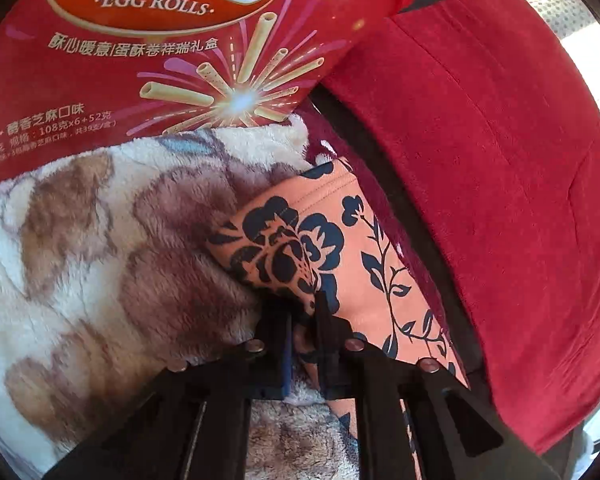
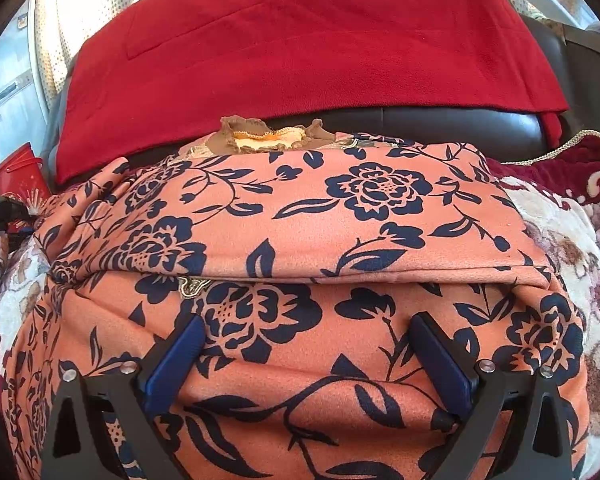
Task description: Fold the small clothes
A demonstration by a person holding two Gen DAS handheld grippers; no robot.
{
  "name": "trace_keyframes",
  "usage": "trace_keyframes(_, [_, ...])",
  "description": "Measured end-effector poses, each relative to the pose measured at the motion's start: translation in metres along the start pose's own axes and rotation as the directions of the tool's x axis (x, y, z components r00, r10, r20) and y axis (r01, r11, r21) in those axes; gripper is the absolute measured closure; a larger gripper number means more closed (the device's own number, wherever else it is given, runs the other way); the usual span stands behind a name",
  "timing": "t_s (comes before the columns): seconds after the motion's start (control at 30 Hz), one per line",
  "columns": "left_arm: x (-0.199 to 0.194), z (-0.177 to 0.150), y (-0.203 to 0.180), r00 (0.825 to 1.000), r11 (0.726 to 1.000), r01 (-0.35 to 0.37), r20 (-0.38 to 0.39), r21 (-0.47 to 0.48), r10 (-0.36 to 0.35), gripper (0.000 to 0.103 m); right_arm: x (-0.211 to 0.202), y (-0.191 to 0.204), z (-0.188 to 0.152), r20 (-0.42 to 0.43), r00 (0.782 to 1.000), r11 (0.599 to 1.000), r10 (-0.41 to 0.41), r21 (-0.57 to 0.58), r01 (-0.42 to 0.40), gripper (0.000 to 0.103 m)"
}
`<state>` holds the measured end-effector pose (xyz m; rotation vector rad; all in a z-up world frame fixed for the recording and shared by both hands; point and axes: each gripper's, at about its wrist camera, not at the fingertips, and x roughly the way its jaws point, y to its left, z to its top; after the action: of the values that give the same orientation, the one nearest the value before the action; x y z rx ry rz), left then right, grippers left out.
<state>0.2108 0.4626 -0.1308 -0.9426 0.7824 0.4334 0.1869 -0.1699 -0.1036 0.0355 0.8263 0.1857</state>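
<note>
An orange garment with a dark blue floral print (image 2: 340, 216) lay folded over on itself across a plush cream-and-brown blanket (image 1: 80, 248), its upper layer ending in a hem that ran across the right wrist view. The left gripper (image 1: 302, 312) reached in low from the garment's edge, its jaws drawn together and clamped on a fold of the printed fabric where the cloth met the blanket. The right gripper (image 2: 308, 344) pointed forward over the garment's lower layer, its blue-padded fingers (image 2: 180, 356) spread wide apart with the cloth lying between them, not pinched. A brown frilled collar (image 2: 268, 136) showed at the garment's far edge. Behind it a red cloth (image 2: 300, 40) draped a dark seat, and a red egg-roll gift box (image 1: 148, 40) stood beside the blanket.
</note>
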Motion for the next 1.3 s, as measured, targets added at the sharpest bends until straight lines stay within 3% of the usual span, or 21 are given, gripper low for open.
trace_keyframes(0.07, [-0.017, -0.004, -0.022, 0.996, 0.991, -0.075, 0.052, 0.107, 0.07, 0.098, 0.0, 0.0, 0.0, 0.001, 1.0, 1.0, 0.002, 0.004, -0.002, 0.0])
trace_keyframes(0.13, [-0.046, -0.017, -0.061, 0.987, 0.961, -0.104, 0.143, 0.255, 0.069, 0.098, 0.0, 0.0, 0.0, 0.003, 1.0, 1.0, 0.005, 0.008, -0.005, 0.0])
trace_keyframes(0.23, [-0.101, -0.052, -0.128, 0.969, 0.889, -0.07, 0.243, 0.452, -0.048, 0.098, 0.0, 0.0, 0.0, 0.009, 1.0, 1.0, 0.015, 0.021, -0.015, 0.0])
trace_keyframes(0.33, [-0.167, -0.112, -0.201, 0.936, 0.774, 0.013, 0.266, 0.634, -0.233, 0.098, -0.002, -0.003, -0.001, 0.019, 0.999, 0.999, 0.033, 0.039, -0.033, 0.0])
trace_keyframes(0.37, [-0.189, -0.143, -0.23, 0.92, 0.716, 0.05, 0.247, 0.696, -0.304, 0.098, -0.002, -0.004, -0.001, 0.022, 0.999, 0.998, 0.041, 0.046, -0.042, 0.0])
trace_keyframes(0.4, [-0.199, -0.16, -0.245, 0.912, 0.687, 0.072, 0.231, 0.723, -0.338, 0.098, -0.003, -0.005, 0.0, 0.025, 0.999, 0.997, 0.048, 0.053, -0.049, 0.0])
trace_keyframes(0.47, [-0.217, -0.217, -0.288, 0.899, 0.598, 0.149, 0.144, 0.788, -0.413, 0.098, -0.004, -0.007, 0.0, 0.035, 0.997, 0.995, 0.067, 0.072, -0.069, 0.0])
trace_keyframes(0.57, [-0.21, -0.28, -0.333, 0.885, 0.497, 0.242, 0.021, 0.833, -0.466, 0.098, -0.007, -0.015, -0.001, 0.058, 0.992, 0.986, 0.112, 0.116, -0.118, 0.0])
trace_keyframes(0.63, [-0.199, -0.319, -0.352, 0.886, 0.446, 0.287, -0.058, 0.848, -0.459, 0.096, -0.01, -0.021, -0.002, 0.08, 0.986, 0.976, 0.15, 0.15, -0.16, 0.0])
trace_keyframes(0.67, [-0.185, -0.343, -0.362, 0.897, 0.403, 0.313, -0.128, 0.86, -0.424, 0.088, -0.011, -0.023, -0.002, 0.088, 0.982, 0.971, 0.164, 0.163, -0.177, 0.0])
trace_keyframes(0.7, [-0.177, -0.356, -0.365, 0.902, 0.377, 0.324, -0.163, 0.867, -0.4, 0.08, -0.013, -0.026, -0.003, 0.099, 0.978, 0.964, 0.182, 0.178, -0.197, 0.001])
trace_keyframes(0.73, [-0.167, -0.369, -0.366, 0.907, 0.357, 0.333, -0.194, 0.873, -0.373, 0.056, -0.014, -0.027, -0.003, 0.108, 0.975, 0.959, 0.194, 0.188, -0.211, 0.001])
trace_keyframes(0.77, [-0.155, -0.377, -0.362, 0.916, 0.356, 0.329, -0.203, 0.875, -0.347, 0.04, -0.014, -0.029, -0.003, 0.115, 0.972, 0.954, 0.205, 0.197, -0.225, 0.001])
trace_keyframes(0.87, [-0.132, -0.36, -0.333, 0.94, 0.423, 0.28, -0.158, 0.862, -0.301, 0.038, -0.015, -0.033, -0.004, 0.131, 0.964, 0.943, 0.23, 0.216, -0.254, 0.001])
trace_keyframes(0.9, [-0.13, -0.353, -0.32, 0.947, 0.458, 0.266, -0.143, 0.848, -0.287, 0.037, -0.015, -0.033, -0.004, 0.135, 0.963, 0.941, 0.233, 0.218, -0.258, 0.001])
trace_keyframes(1.03, [-0.113, -0.293, -0.243, 0.974, 0.646, 0.146, 0.006, 0.749, -0.227, 0.027, -0.014, -0.032, -0.003, 0.133, 0.962, 0.938, 0.239, 0.223, -0.264, 0.001])
trace_keyframes(1.13, [-0.087, -0.266, -0.193, 0.991, 0.728, 0.074, 0.032, 0.681, -0.131, 0.027, -0.018, -0.039, -0.001, 0.116, 0.958, 0.918, 0.262, 0.275, -0.284, 0.001])
trace_keyframes(1.2, [-0.069, -0.264, -0.164, 0.997, 0.75, 0.055, 0.004, 0.659, -0.077, 0.027, -0.026, -0.053, 0.003, 0.104, 0.947, 0.881, 0.303, 0.35, -0.32, 0.001])
trace_keyframes(1.3, [-0.037, -0.271, -0.142, 1.0, 0.752, 0.02, -0.024, 0.659, -0.006, 0.027, -0.045, -0.067, 0.018, 0.149, 0.922, 0.81, 0.356, 0.442, -0.385, 0.001])
